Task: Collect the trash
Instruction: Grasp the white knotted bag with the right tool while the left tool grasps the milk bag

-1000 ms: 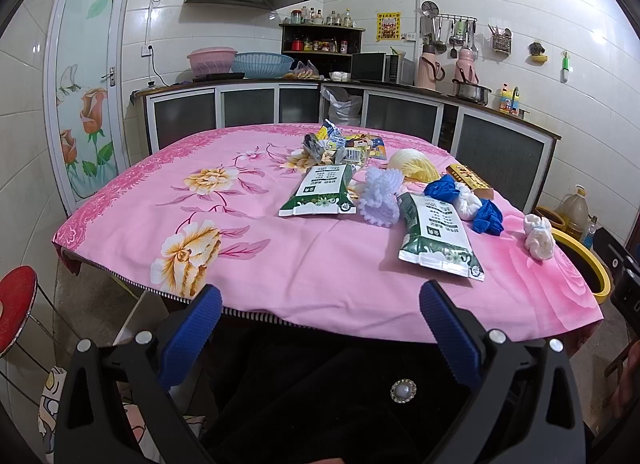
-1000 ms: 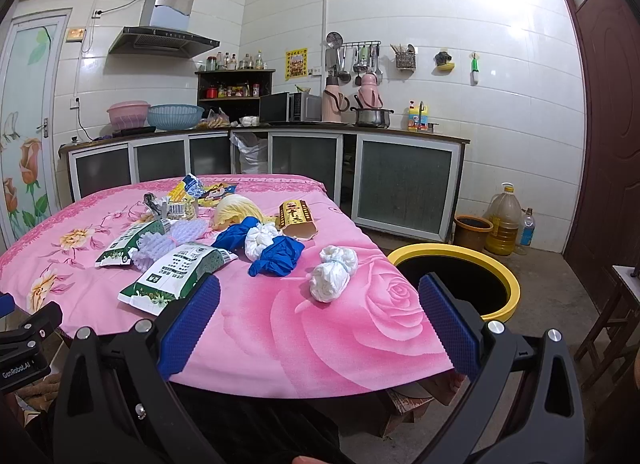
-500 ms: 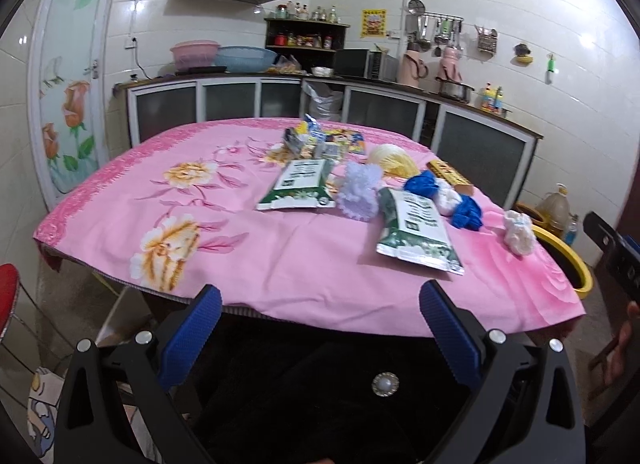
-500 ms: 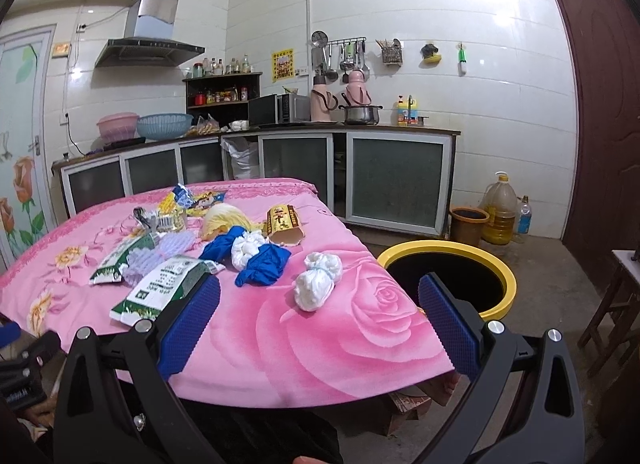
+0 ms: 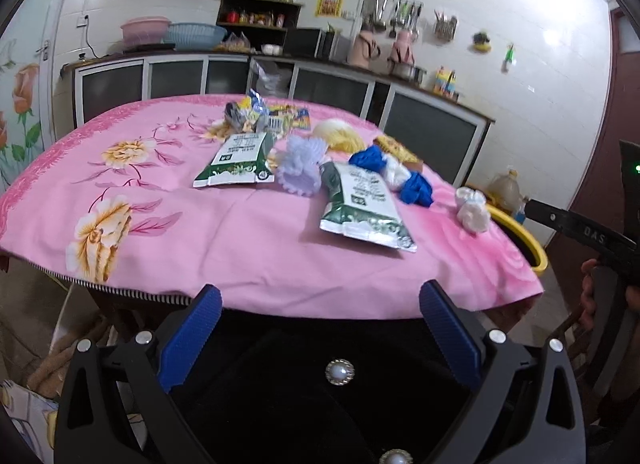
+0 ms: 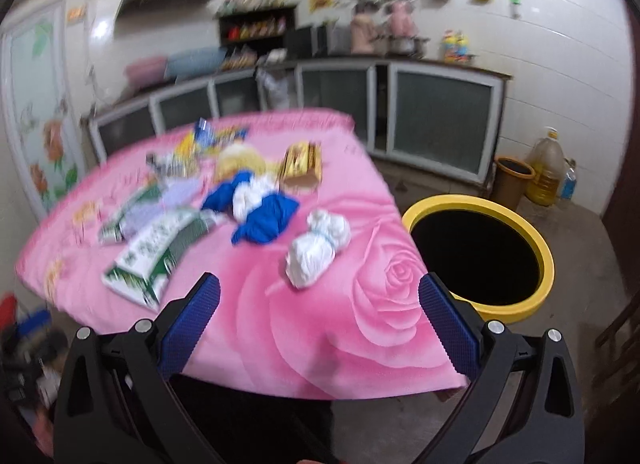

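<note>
Trash lies on the pink flowered tablecloth [image 5: 168,240]: two green-white packets [image 5: 362,206] [image 5: 238,160], a lilac frilly wad [image 5: 302,164], blue and white bags [image 5: 416,188], a knotted white bag [image 5: 474,210] [image 6: 318,248], a yellow bag [image 5: 338,134] and a gold box [image 6: 302,162]. A black bin with a yellow rim [image 6: 476,252] stands by the table's right side. My left gripper [image 5: 320,320] is open and empty before the table's near edge. My right gripper [image 6: 318,312] is open and empty, just short of the white bag.
Kitchen cabinets [image 5: 432,136] line the far walls. A brown pot [image 6: 512,182] and an oil jug [image 6: 546,168] stand on the floor behind the bin. The right gripper's body [image 5: 600,240] shows at the left wrist view's right edge. A wooden stool [image 6: 620,328] stands at right.
The right gripper has moved forward and tilted down over the table's near corner, towards the white bag; its view is blurred. The left gripper has drifted left and slightly back.
</note>
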Tool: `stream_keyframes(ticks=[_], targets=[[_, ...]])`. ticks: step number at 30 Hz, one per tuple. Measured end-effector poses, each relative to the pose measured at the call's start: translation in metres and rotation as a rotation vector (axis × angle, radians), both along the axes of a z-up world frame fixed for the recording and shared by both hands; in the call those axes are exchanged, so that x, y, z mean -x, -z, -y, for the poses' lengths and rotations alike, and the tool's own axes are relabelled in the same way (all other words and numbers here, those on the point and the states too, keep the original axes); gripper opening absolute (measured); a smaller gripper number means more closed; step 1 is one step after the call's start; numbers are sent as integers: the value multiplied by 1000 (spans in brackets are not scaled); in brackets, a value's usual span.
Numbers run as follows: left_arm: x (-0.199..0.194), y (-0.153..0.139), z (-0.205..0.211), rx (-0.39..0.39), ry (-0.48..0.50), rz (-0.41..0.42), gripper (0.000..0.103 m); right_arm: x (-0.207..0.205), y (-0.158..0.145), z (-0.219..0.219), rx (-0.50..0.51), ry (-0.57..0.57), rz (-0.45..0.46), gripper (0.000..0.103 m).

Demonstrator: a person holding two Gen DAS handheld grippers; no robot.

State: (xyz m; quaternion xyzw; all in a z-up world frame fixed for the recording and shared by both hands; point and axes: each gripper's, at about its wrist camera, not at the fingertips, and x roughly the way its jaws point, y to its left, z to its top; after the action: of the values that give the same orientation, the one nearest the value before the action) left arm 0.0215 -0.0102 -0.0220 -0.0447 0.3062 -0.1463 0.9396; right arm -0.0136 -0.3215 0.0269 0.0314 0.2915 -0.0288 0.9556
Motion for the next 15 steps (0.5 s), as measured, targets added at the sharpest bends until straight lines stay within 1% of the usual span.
stream_keyframes(ticks=[1,3,4,7,8,10,12,13,15], targets=[[-6,0,-1,-12,4,-11,96,-5,2,-2,20,-21,-19,96],[-25,-6,-4,-33,50,-48,96,-15,2,-3,43,-48,-36,95],[-30,-9,-7,-41,52,-50,96,-19,2,-2,48,-63,-40,95],[-57,-30,-16,-131,24,-45,96,-34,-2,3,58,-90,-64,95],[-70,-37,-19,-167,23,-54,96,-41,-3,5,57,-102,-82,95],[-89,-47,-23,-197,36,-78,96,-57,-2,8,49,-117,-125,95],[-115,-55,-27,-200,61,-111,96,-73,-1,12,18,-121,-165,95],[-131,-57,-28,-204,72,-131,96,-79,0,14,5,-117,-180,95],[-156,-56,-29,-229,61,-174,96,-94,4,17,-20,-107,-214,95]])
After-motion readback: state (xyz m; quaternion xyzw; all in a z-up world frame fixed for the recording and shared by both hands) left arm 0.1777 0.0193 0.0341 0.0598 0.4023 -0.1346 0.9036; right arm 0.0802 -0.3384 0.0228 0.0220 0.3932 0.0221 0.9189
